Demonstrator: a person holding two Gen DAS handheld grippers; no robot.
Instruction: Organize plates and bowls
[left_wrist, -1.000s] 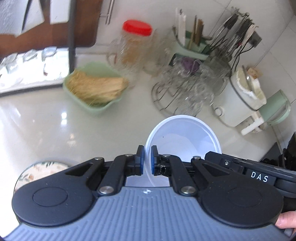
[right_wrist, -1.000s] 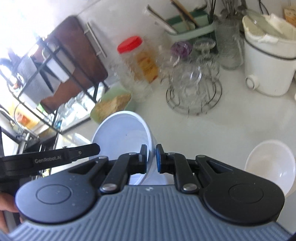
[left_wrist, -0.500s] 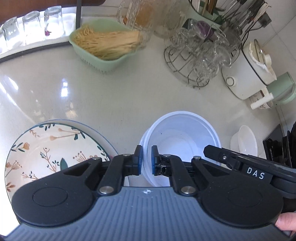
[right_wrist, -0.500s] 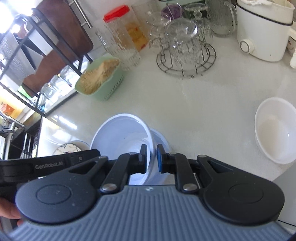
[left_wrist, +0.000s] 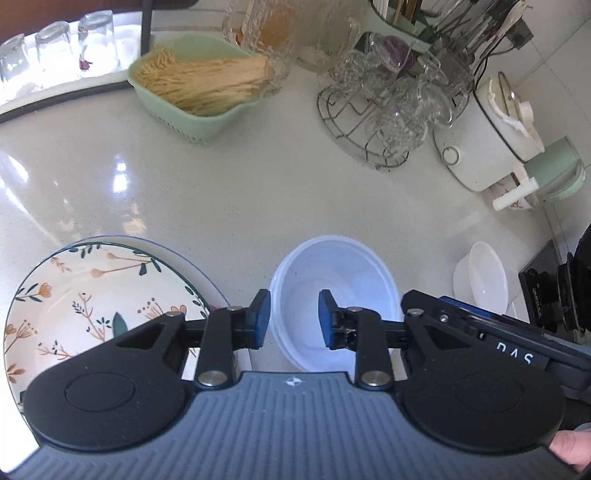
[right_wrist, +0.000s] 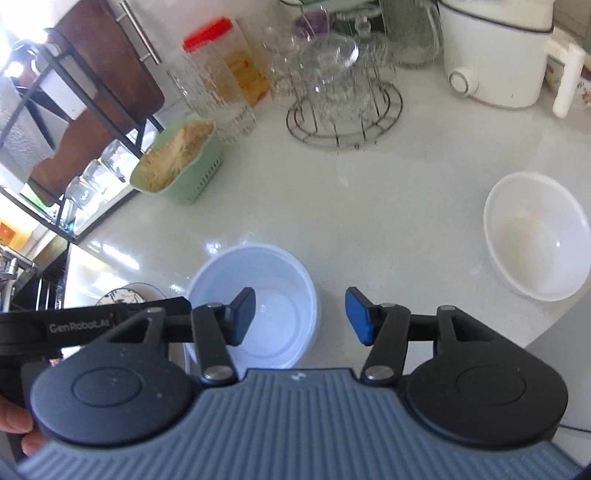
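Note:
A white bowl (left_wrist: 334, 295) (right_wrist: 255, 302) rests on the pale counter and seems nested in a second white bowl beneath it. My left gripper (left_wrist: 291, 319) straddles its left rim, jaws opening, pads clear of the rim. My right gripper (right_wrist: 301, 319) straddles the right rim, its jaws also opening and wider apart, touching nothing. A floral plate (left_wrist: 92, 295) (right_wrist: 125, 295) lies just left of the bowl. Another white bowl (left_wrist: 484, 277) (right_wrist: 535, 236) stands alone to the right.
At the back stand a green basket of dry noodles (left_wrist: 199, 85), a wire rack of glasses (left_wrist: 388, 110), a white cooker (left_wrist: 491, 147), a green kettle (left_wrist: 557, 166) and a red-lidded jar (right_wrist: 221, 62). Upturned glasses (left_wrist: 55, 48) line the far left. The counter edge (right_wrist: 554, 332) runs near the lone bowl.
Both grippers brought the white bowl down onto the counter beside the floral plate, then let go of its rim; both pairs of jaws have spread apart.

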